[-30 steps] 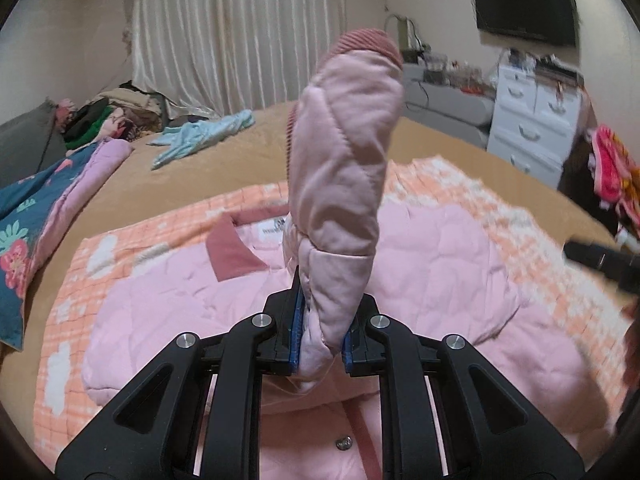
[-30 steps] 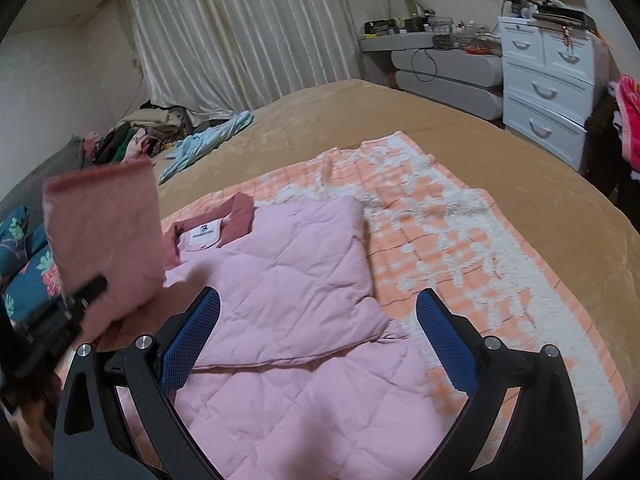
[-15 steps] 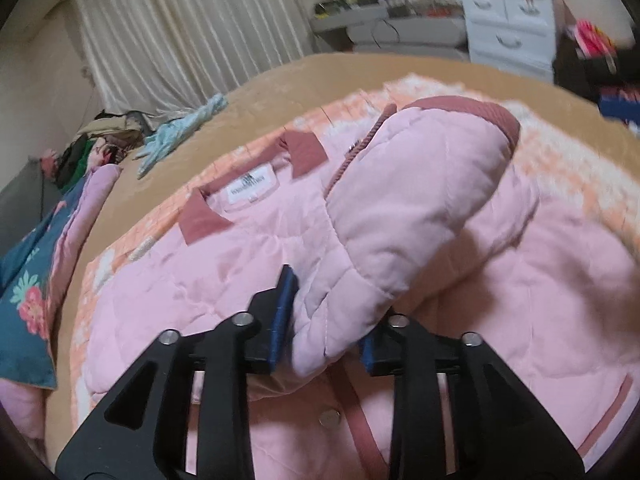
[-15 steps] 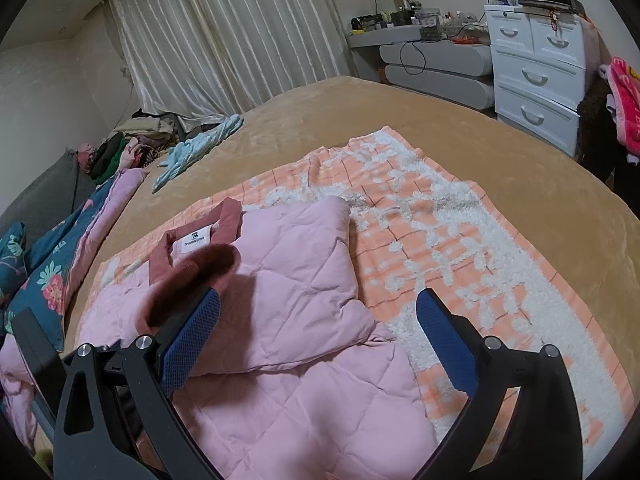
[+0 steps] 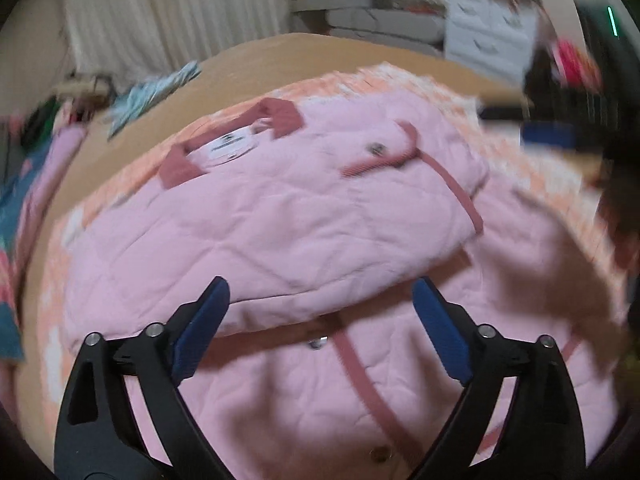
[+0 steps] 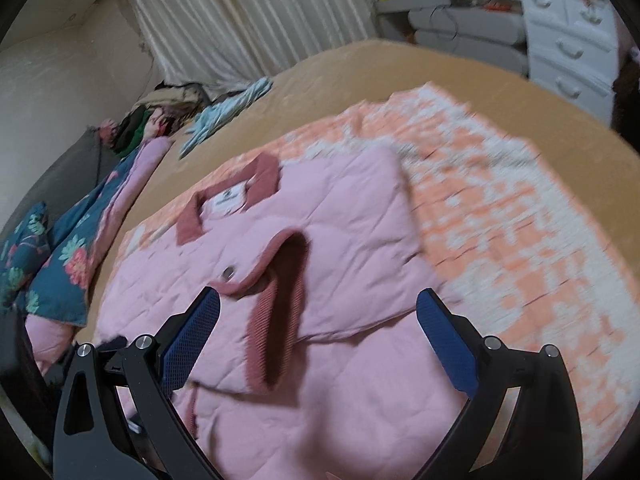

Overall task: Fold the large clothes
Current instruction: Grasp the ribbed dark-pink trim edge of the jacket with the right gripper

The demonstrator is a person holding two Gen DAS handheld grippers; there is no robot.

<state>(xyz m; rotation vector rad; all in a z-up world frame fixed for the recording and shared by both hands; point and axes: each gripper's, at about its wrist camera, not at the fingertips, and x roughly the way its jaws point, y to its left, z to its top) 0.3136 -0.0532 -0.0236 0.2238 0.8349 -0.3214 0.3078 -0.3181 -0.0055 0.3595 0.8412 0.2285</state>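
Fingers (image 5: pixel 436 332) of the left gripper (image 5: pixel 320 320) were seen spread wide, having just been opening, with nothing pressed between the blue pads; the folded edge of the pink quilted jacket (image 5: pixel 304 216) lay just beyond and between them. Fingers (image 6: pixel 192 340) of the right gripper (image 6: pixel 318 334) were likewise held apart and released, poised over the same jacket (image 6: pixel 360 232), whose sleeve cuff (image 6: pixel 280 312) was laid across the body just ahead of the left-hand pad. The jacket's dark rose collar (image 6: pixel 264 176) and white label were turned up, further out from both pairs of fingers. Under the garment an orange and white checked blanket (image 6: pixel 520 208) was spread, reaching out past the right-hand pad, and beneath that the tan bedspread of the bed (image 6: pixel 400 68) extended toward the far wall. Pale pleated curtains (image 6: pixel 248 12) were hung beyond the bed. A white chest of drawers (image 6: pixel 568 48) and a cluttered grey shelf (image 6: pixel 448 4) were set far ahead to the right. Far to the left, a teal floral quilt (image 6: pixel 60 264), a heap of clothes (image 6: pixel 160 108) and a light blue garment (image 6: pixel 228 112) were left lying.
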